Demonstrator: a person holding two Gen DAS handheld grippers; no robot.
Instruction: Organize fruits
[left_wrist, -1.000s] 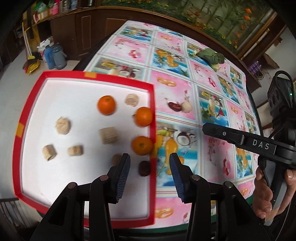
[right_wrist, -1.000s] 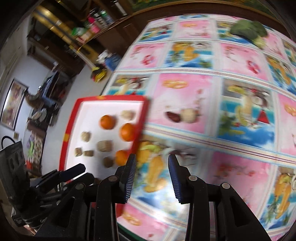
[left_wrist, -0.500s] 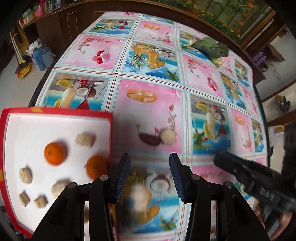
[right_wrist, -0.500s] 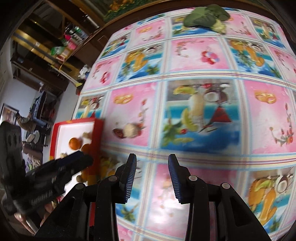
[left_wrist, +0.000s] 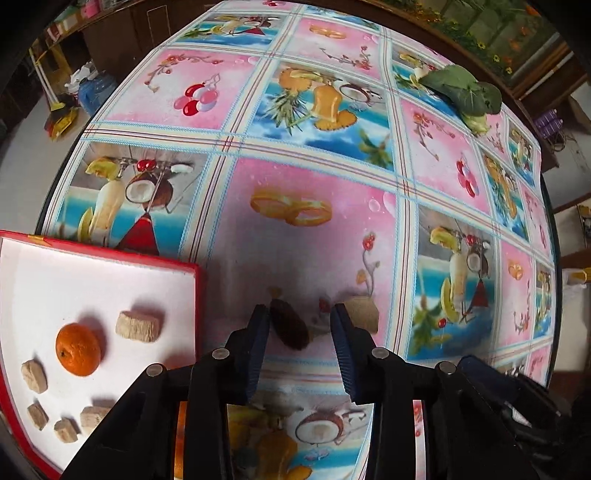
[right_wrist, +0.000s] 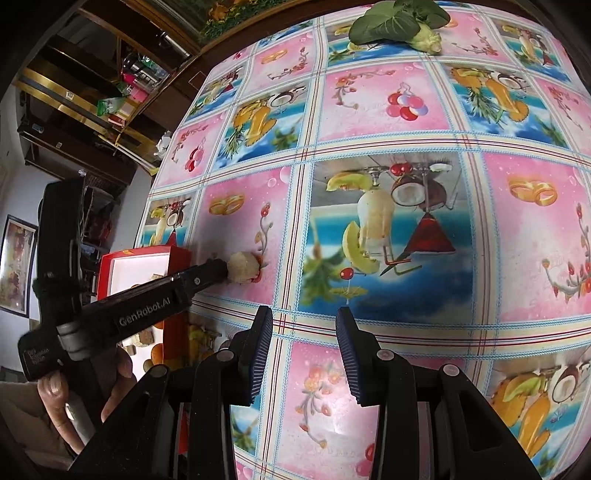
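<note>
Dark brown, date-like fruit (left_wrist: 290, 328) lies on the counter (left_wrist: 295, 236), now between the spread jaws of the left hand-held gripper (left_wrist: 300, 345), which has swung right from over the red tray (left_wrist: 197, 295). A pale chunk (left_wrist: 364, 315) sits just right. The right hand-held gripper (right_wrist: 304, 356) hovers apart, empty. Pickup looks imminent.

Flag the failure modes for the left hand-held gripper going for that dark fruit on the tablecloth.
1. The dark fruit sits hard against the left finger of the open left hand-held gripper, off-centre; closing may roll it out rather than pinch it.
2. The beige chunk lies by the right finger; it could get nudged or caught too.
3. The red tray wall is close on the left; a low carry might clip it.
</note>
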